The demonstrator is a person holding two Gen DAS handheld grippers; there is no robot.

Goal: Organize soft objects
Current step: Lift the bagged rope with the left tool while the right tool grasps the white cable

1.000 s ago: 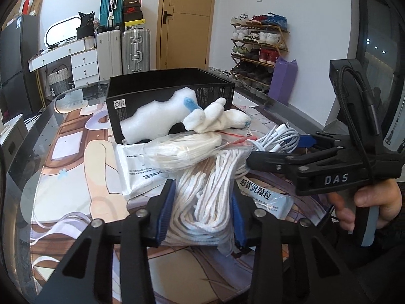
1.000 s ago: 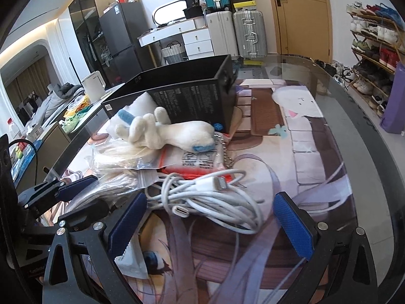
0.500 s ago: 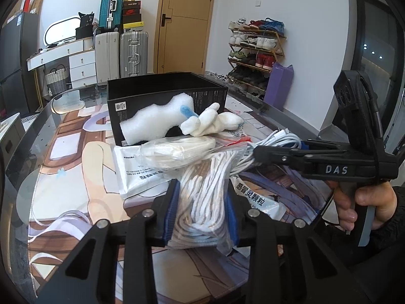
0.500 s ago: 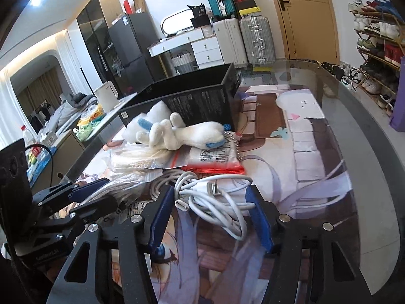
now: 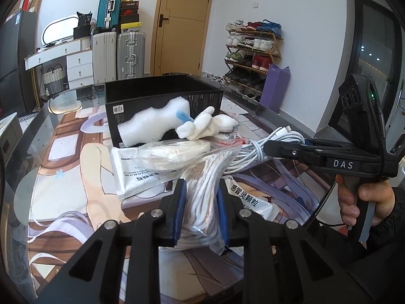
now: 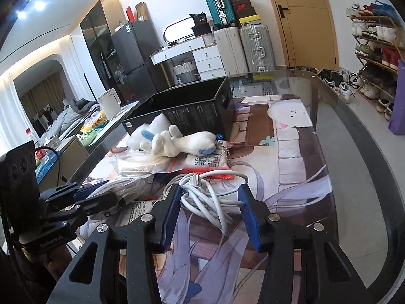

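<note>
My left gripper [image 5: 201, 210] is shut on a clear bag of white cord [image 5: 202, 192] at the near table edge. My right gripper [image 6: 210, 212] stands around a coiled white charging cable [image 6: 207, 192]; its jaws are partly closed beside the coil and I cannot tell if they touch it. The cable also shows in the left wrist view [image 5: 263, 147]. A white plush toy with blue tips [image 6: 177, 143] lies on flat packets in front of an open black box [image 6: 192, 106]. A white foam piece [image 5: 152, 124] leans on the box.
White medicine packets [image 5: 136, 169] and a red-edged packet [image 6: 210, 162] lie on the glass table with its printed mat [image 6: 291, 167]. The curved table edge [image 6: 359, 136] runs along the right. Suitcases, drawers and a shoe rack stand beyond.
My left gripper closed tighter on the bag of cord and lifted it a little. My right gripper narrowed from wide open and moved forward around the white cable.
</note>
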